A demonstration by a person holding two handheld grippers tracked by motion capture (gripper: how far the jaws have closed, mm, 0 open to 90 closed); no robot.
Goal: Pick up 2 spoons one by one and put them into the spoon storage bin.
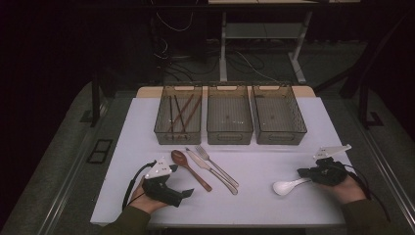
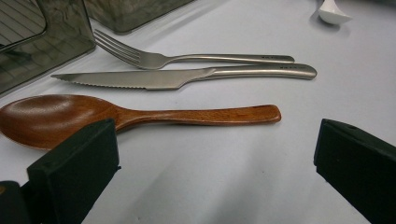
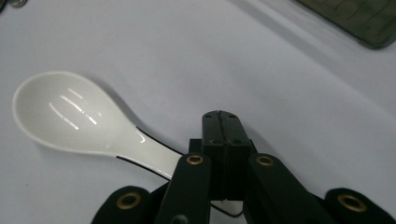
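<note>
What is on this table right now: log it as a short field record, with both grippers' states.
left gripper: open, jaws wide apart, beside the wooden spoon, holding nothing
right gripper: shut, jaws together over the handle of the white spoon; whether it actually clamps the handle cannot be told
loose cutlery: knife and fork side by side, next to the wooden spoon
bins: left bin holds chopsticks; middle bin and right bin look empty
surface: white table
</note>
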